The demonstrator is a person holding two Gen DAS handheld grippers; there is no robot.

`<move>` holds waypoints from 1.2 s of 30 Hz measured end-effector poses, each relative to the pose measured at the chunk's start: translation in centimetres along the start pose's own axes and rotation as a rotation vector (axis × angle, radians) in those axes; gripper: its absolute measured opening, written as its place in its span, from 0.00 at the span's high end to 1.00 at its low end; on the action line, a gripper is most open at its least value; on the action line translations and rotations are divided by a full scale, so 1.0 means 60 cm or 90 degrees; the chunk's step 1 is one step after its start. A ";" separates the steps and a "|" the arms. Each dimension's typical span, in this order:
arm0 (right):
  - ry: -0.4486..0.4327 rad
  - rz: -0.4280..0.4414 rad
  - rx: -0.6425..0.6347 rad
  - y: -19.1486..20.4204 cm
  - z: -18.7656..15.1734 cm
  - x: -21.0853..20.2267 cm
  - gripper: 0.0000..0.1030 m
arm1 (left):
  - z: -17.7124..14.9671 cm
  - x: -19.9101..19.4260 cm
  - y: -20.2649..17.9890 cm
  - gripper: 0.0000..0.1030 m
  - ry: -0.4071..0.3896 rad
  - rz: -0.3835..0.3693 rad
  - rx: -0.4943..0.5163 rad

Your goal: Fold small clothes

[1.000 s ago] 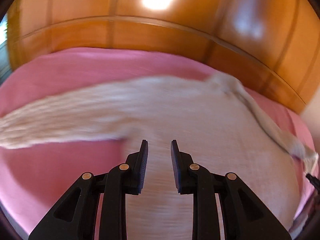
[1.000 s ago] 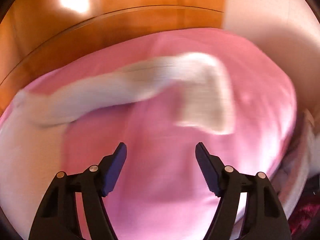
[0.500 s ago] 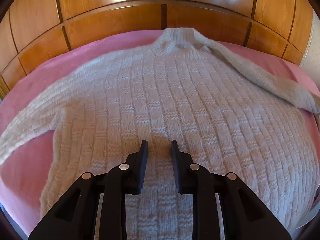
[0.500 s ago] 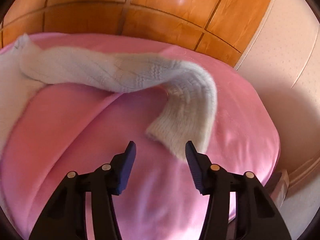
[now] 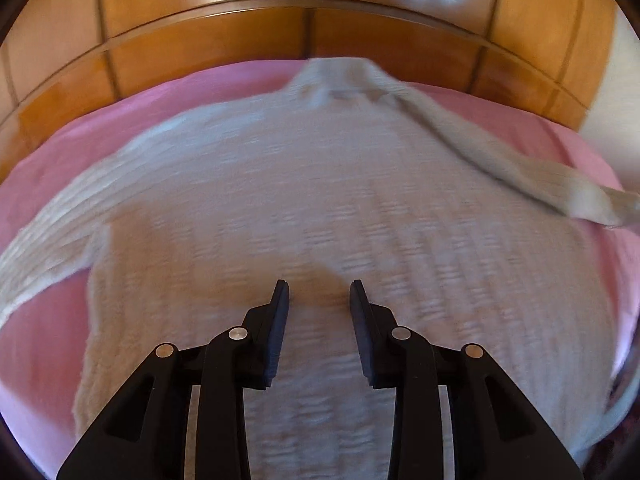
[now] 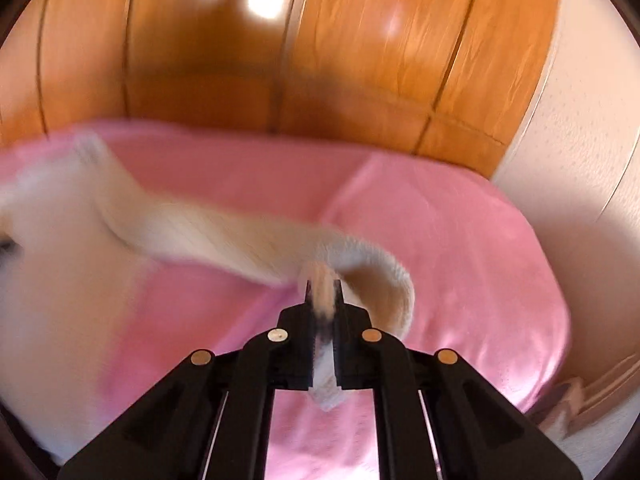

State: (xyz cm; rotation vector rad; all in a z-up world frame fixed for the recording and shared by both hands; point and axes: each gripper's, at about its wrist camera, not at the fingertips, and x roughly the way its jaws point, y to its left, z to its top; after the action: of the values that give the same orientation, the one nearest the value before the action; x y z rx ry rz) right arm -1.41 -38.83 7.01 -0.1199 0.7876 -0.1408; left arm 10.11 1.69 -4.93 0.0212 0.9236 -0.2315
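Observation:
A cream knitted sweater (image 5: 320,208) lies spread flat on the pink bedcover (image 5: 80,312), collar toward the wooden headboard. My left gripper (image 5: 319,296) hovers over the sweater's lower middle. Its jaws are opening, and nothing sits between them. In the right wrist view the sweater's right sleeve (image 6: 224,236) runs from the body at the left toward my right gripper (image 6: 323,292). That gripper is shut on the sleeve cuff (image 6: 325,384), which is lifted off the bedcover (image 6: 460,260) and hangs out below the jaws.
A glossy wooden headboard (image 5: 304,32) rises behind the bed. A pale wall (image 6: 580,160) stands to the right of the bed. The bed's right edge (image 6: 560,360) drops off close to the held sleeve.
My right gripper closed on the sleeve cuff and lifted it off the bedcover. My left gripper's jaws have widened a little over the sweater's body.

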 end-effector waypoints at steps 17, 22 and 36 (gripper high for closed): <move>-0.127 0.155 0.338 -0.167 0.059 -0.165 0.95 | 0.113 0.124 -0.237 0.55 0.047 -0.255 0.189; -0.147 0.093 0.368 -0.221 0.057 -0.154 0.95 | 0.171 0.164 -0.252 0.51 0.059 -0.343 0.117; 0.088 -0.112 0.483 -0.412 0.083 0.235 0.86 | 0.367 0.190 -0.247 0.37 -0.065 -0.204 -0.064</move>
State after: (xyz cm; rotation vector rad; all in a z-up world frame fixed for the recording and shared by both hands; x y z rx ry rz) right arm 9.94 -65.30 4.60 0.5456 0.8154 -0.6083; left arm 31.01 -17.49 0.57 -0.2310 0.8329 -0.4785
